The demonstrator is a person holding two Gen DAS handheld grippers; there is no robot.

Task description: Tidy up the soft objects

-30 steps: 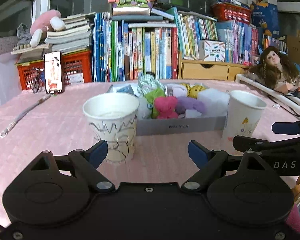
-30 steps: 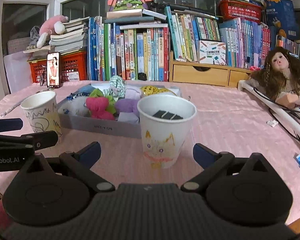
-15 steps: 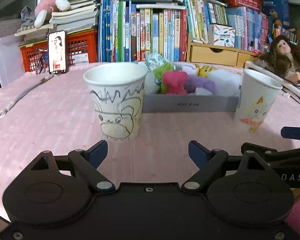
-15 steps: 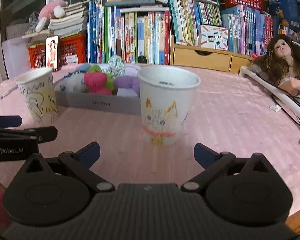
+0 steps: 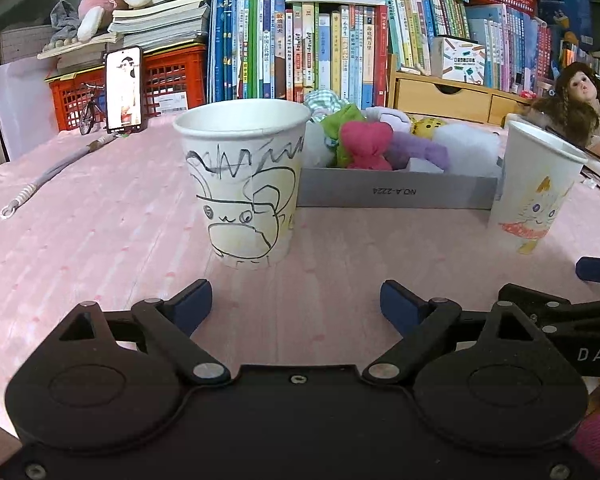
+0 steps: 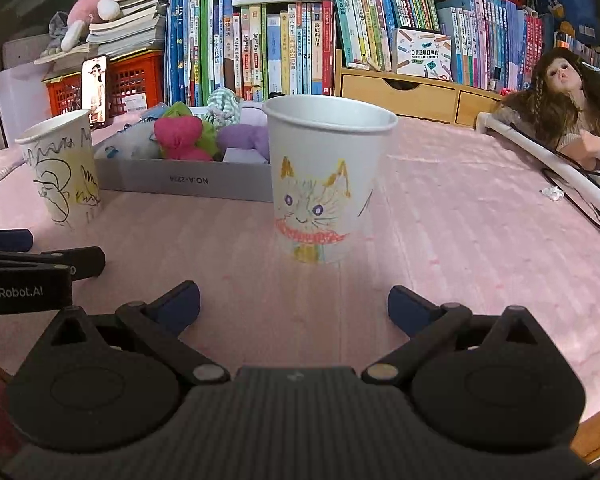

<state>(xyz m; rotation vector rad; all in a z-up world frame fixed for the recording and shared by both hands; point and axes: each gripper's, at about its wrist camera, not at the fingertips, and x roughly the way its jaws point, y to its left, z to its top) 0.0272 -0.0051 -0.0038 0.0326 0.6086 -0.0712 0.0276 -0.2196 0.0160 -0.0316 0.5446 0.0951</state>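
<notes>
While cups (image 5: 242, 178) flank grey box (image 5: 396, 194), doll (image 6: 560, 108) sits right.

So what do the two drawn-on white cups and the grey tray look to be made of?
Cup with black scribbles and cup with a cat drawing: likely matte paper, given rolled rims and crayon or marker lines. Low grey tray: probably matte cardboard, with thin, flat printed walls.

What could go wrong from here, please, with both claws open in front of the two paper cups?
1. The left claw faces the light white paper cup with black scribbles; a nudge could tip it.
2. The right claw likewise risks toppling the white paper cup with a cat drawing.
3. The soft toys, like the pink plush, sit piled in the grey cardboard box behind the cups, so reaching over may knock them.
</notes>
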